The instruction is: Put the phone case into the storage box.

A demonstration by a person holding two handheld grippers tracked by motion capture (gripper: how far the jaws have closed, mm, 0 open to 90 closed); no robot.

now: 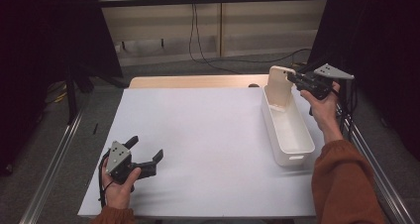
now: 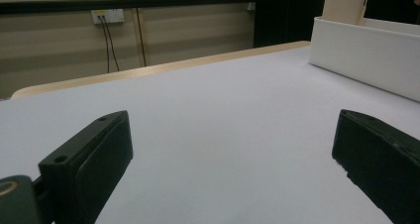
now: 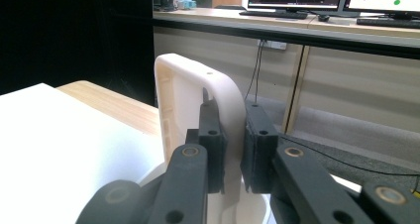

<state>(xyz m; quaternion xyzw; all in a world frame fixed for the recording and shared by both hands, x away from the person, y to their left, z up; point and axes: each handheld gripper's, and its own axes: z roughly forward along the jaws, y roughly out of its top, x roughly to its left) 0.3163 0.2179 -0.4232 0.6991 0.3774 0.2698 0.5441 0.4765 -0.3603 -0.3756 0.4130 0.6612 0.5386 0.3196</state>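
Right tongs (image 3: 233,135) clamped on cream lid (image 3: 198,100), upright at far end of white bin (image 1: 289,130), right side of tabletop (image 1: 198,135). Left tongs (image 1: 146,152) wide, near front-left.

Wooden table (image 1: 198,81), white sheet (image 1: 198,135) covering it, long white bin (image 1: 289,135) at right

A long bin (image 1: 287,130) lies on the right side of the table (image 1: 198,135), running front to back. A flat lid (image 1: 280,85) stands upright in the bin's far end, pinched at its right edge by the right gripper (image 1: 297,79). The left gripper (image 1: 146,152) rests on the table's near left corner, jaws spread, well apart from the bin.
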